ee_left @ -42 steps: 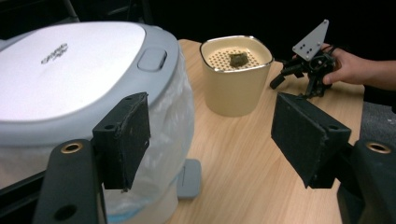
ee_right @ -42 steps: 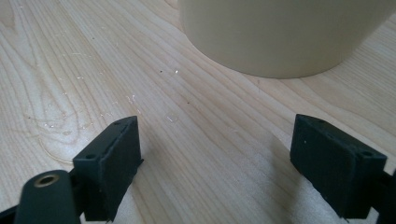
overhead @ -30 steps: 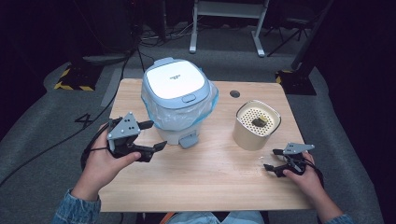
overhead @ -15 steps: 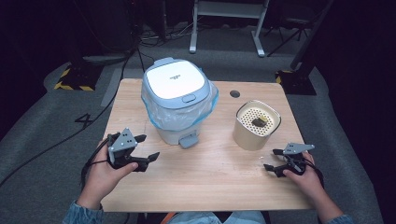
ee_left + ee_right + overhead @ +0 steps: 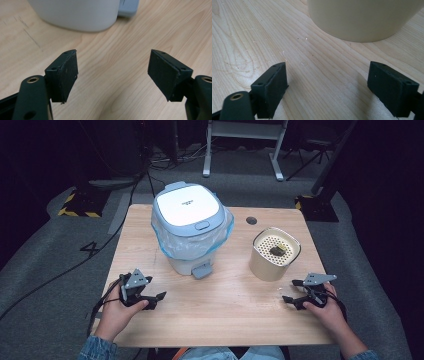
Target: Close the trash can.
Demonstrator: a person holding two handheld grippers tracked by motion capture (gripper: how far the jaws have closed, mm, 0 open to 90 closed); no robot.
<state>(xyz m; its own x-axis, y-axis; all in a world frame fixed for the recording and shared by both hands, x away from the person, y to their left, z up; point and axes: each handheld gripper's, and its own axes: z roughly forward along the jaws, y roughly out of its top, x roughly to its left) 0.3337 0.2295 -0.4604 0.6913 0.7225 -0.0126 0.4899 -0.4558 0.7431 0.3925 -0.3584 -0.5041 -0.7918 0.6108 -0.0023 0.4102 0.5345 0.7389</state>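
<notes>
The left gripper has drawn back to the table's near left, away from the lidded white bin, while the right gripper rests near the cream perforated canister, both jaws wide apart and empty.

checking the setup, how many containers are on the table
2: a white lidded bin lined with a plastic bag at the back centre-left, and a beige cylindrical container with a perforated top to its right.
</notes>
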